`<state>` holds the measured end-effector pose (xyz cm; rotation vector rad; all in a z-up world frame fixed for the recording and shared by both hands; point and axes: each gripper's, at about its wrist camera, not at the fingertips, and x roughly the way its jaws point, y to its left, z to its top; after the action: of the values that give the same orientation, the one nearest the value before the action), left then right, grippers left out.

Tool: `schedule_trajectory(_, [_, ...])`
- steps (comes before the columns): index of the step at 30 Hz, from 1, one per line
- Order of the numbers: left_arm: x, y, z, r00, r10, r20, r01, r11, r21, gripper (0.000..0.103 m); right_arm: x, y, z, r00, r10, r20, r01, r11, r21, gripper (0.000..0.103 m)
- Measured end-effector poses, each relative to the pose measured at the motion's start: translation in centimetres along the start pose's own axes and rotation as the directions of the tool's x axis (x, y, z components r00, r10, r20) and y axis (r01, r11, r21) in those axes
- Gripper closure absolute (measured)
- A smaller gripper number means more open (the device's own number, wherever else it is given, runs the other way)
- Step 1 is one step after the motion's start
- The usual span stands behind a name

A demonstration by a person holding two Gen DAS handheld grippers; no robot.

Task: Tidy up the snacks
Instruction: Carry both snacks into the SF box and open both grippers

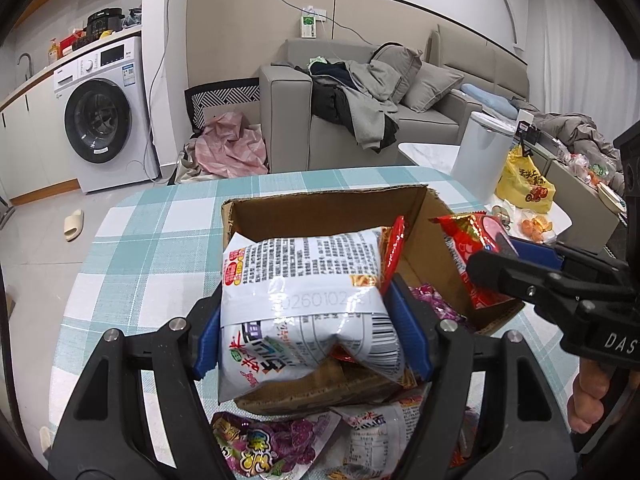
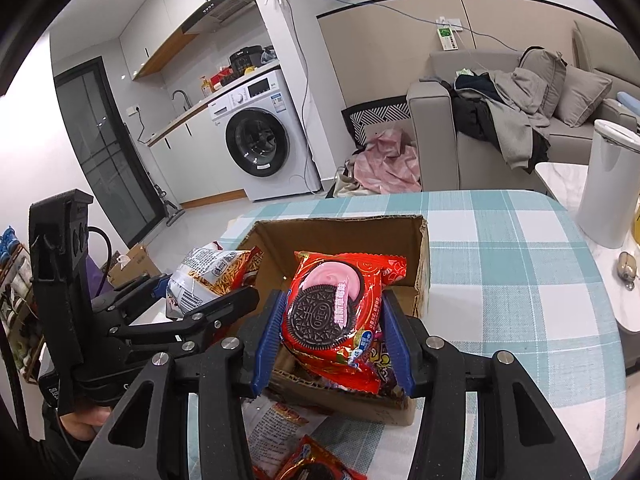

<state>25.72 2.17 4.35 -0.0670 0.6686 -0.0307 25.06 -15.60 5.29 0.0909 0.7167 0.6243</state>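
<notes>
— Gripping anything, the left claw [image 1: 304,328]?
— It is clamping a white snack bag [image 1: 308,300] over the near edge of the cardboard box [image 1: 328,208].
— And the right claw [image 2: 332,332]?
— It is squeezing a red cookie packet [image 2: 340,312] above that box's near right corner. More snacks are lying on the checked table [image 1: 160,240], just in front of the box.

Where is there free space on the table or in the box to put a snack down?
Free: the checked tablecloth right of the cardboard box, and beyond its far wall. Inside, the bare floor in the far right corner. Crowded: the near edge, where loose packets lie, and above the box, where both held packets, white and red, hang.
</notes>
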Motion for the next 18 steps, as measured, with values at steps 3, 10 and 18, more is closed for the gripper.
schedule_trajectory(3, [1.0, -0.1, 0.0, 1.0, 0.01, -0.003, -0.01, 1.0, 0.011, 0.033, 0.7, -0.3, -0.1, 1.0, -0.002, -0.011, 0.003, 1.0, 0.007, 0.055])
schedule_trajectory(10, [1.8, -0.5, -0.1, 1.0, 0.006, -0.004, -0.006, 1.0, 0.028, 0.032, 2.0, -1.0, -0.4, 0.999, -0.013, -0.033, 0.014, 1.0, 0.017, 0.055])
schedule_trajectory(18, [1.5, -0.4, -0.2, 1.0, -0.018, -0.021, 0.019, 1.0, 0.005, 0.027, 0.6, -0.9, -0.4, 1.0, -0.013, 0.011, 0.014, 1.0, -0.007, 0.048])
